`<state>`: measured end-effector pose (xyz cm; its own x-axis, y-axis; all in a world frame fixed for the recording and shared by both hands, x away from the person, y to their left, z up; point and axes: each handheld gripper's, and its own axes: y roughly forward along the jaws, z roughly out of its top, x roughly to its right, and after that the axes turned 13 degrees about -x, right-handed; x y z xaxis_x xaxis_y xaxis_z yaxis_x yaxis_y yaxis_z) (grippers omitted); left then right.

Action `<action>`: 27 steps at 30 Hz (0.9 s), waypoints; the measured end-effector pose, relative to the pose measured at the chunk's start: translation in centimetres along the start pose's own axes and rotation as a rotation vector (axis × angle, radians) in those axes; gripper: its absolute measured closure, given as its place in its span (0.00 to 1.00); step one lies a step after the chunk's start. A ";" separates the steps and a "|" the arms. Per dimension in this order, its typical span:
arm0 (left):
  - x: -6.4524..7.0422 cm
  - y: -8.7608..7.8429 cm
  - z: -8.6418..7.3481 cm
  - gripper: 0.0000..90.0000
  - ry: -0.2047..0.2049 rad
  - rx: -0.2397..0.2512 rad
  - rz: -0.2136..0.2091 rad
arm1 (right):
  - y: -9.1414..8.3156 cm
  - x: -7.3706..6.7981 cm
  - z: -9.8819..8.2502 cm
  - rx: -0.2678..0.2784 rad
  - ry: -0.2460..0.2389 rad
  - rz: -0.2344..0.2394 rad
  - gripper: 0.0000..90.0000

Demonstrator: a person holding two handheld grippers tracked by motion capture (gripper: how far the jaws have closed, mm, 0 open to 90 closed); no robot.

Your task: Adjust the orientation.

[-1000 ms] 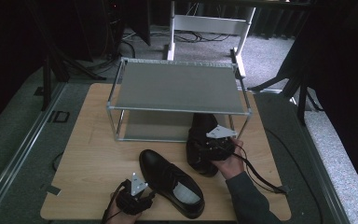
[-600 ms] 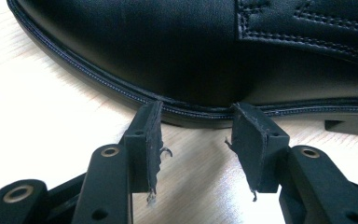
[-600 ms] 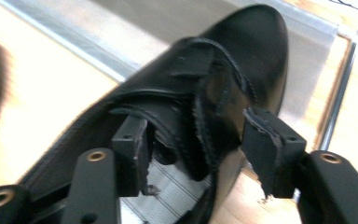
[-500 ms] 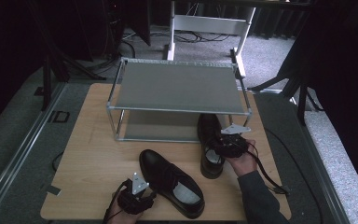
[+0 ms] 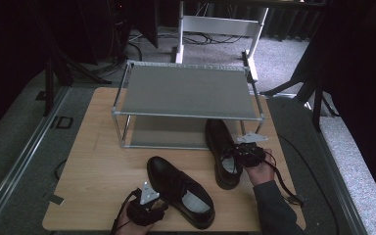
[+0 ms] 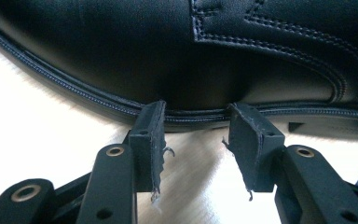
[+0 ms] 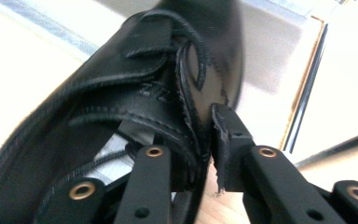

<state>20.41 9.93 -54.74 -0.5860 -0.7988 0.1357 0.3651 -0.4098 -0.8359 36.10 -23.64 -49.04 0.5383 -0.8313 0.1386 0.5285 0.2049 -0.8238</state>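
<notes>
Two black leather lace-up shoes lie on the wooden table (image 5: 98,161). The near shoe (image 5: 181,191) (image 6: 168,46) lies slanted by the front edge. My left gripper (image 5: 147,210) (image 6: 196,109) is open at its side, tips against the sole's welt. Its jaws have just been closing a little, with only bare table between the pads. The far shoe (image 5: 223,152) (image 7: 98,116) points its toe under the rack. My right gripper (image 5: 247,151) (image 7: 200,135) has just closed and is shut on the right side wall of that shoe, by the laces.
A two-level metal rack (image 5: 186,116) stands on the back half of the table, its lower shelf (image 5: 166,132) just behind the far shoe's toe. Grey carpet surrounds the table. A white desk frame (image 5: 220,24) stands beyond. Cables trail from both grippers.
My right gripper moved right along the far shoe and its jaws closed on the shoe's side wall. The shoe's heel shifted slightly right. The left gripper and near shoe stayed put.
</notes>
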 end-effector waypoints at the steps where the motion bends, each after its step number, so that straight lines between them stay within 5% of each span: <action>1: 0.0 0.1 0.1 0.64 0.001 0.000 -0.002 | -0.1 0.0 -0.1 0.003 -0.003 0.001 0.87; 16: 2.2 2.2 2.8 0.62 0.049 0.008 -0.036 | -1.3 -1.4 -1.5 0.009 -0.013 0.003 0.88; 27: 3.0 2.1 2.8 0.63 0.066 0.017 -0.062 | -2.2 -3.0 -2.5 -0.009 -0.025 0.020 0.88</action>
<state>21.44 5.49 -54.61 -0.6542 -0.7411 0.1511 0.3388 -0.4658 -0.8175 31.72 -22.85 -49.04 0.5652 -0.8137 0.1361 0.5119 0.2166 -0.8313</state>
